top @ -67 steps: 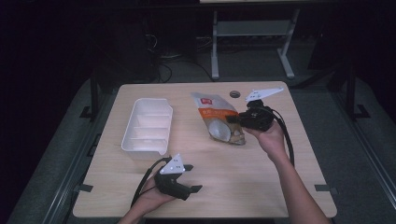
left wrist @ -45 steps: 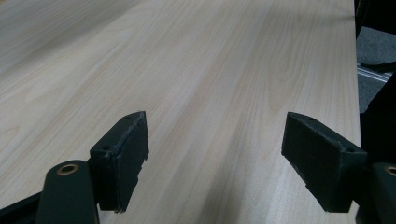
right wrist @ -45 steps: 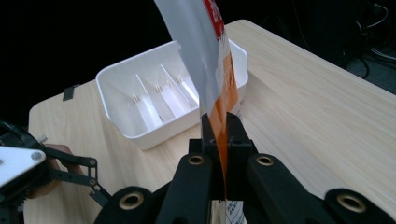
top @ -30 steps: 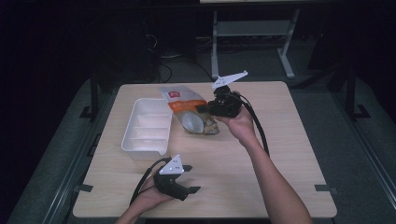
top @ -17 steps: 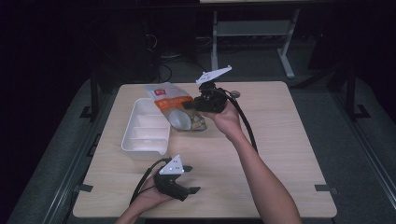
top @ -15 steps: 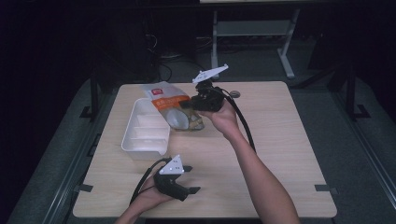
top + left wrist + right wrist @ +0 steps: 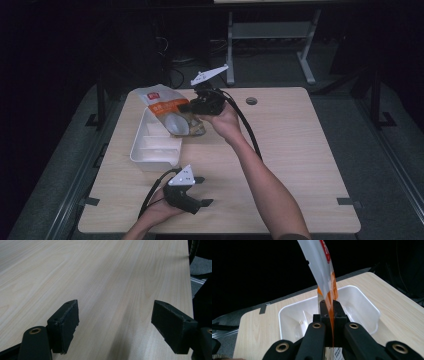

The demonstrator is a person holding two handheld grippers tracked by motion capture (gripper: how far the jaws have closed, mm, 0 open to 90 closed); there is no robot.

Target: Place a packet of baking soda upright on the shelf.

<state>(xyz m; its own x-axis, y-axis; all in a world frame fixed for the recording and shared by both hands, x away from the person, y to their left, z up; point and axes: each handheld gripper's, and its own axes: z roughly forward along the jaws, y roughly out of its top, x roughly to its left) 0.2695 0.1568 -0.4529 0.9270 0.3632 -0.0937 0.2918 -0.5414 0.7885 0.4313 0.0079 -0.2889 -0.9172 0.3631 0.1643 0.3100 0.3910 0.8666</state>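
An orange and white snack pouch (image 7: pixel 169 112) hangs over the far end of a white divided tray (image 7: pixel 150 152), lifted clear of the table. My right gripper (image 7: pixel 192 107) is shut on its edge. In the right gripper view the pouch (image 7: pixel 324 270) rises edge-on from between the closed jaws, with the tray (image 7: pixel 287 317) behind and below. My left gripper (image 7: pixel 202 191) rests near the table's front edge, open. The left gripper view has its fingers (image 7: pixel 63 323) wide apart over bare wood, nothing between them.
The wooden table (image 7: pixel 300 150) has a small round cable hole (image 7: pixel 251 101) at the back. A metal stand (image 7: pixel 270 35) is on the floor behind the table. Dark floor surrounds the table on all sides.
My right gripper has carried the pouch leftward from the table's right back part to above the tray's far end. The left gripper has stayed put.
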